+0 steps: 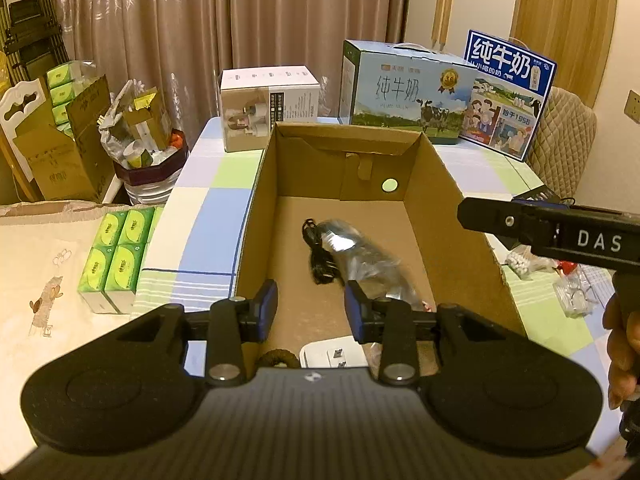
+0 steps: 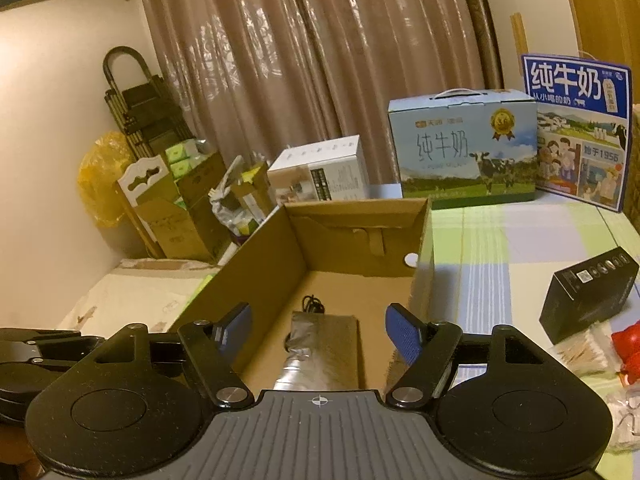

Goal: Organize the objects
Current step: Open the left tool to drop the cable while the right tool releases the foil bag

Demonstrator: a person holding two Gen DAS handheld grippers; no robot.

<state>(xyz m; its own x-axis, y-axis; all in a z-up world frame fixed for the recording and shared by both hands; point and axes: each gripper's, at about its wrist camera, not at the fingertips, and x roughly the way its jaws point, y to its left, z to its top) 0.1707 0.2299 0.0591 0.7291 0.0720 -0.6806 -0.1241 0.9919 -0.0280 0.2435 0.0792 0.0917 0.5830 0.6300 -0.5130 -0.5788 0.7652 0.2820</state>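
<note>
An open cardboard box (image 1: 256, 200) stands on the checked tablecloth; it also shows in the right wrist view (image 2: 260, 256). Inside lie a silvery plastic bag (image 1: 368, 264) (image 2: 324, 344) and a black cable (image 1: 320, 260) (image 2: 313, 305). A white item (image 1: 334, 354) and a brown ring (image 1: 276, 358) lie at the box's near end. My left gripper (image 1: 311, 308) is open and empty over the near end of the box. My right gripper (image 2: 320, 330) is open and empty above the box; its body shows in the left wrist view (image 1: 560, 232).
To the right of the box lie a black box (image 2: 588, 300), cotton swabs (image 2: 580, 352), a red item (image 2: 628, 348) and clear packets (image 1: 576, 296). Milk cartons (image 1: 404, 92) (image 1: 508, 96) and a white carton (image 1: 268, 108) stand behind. Green tissue packs (image 1: 116, 252) lie left.
</note>
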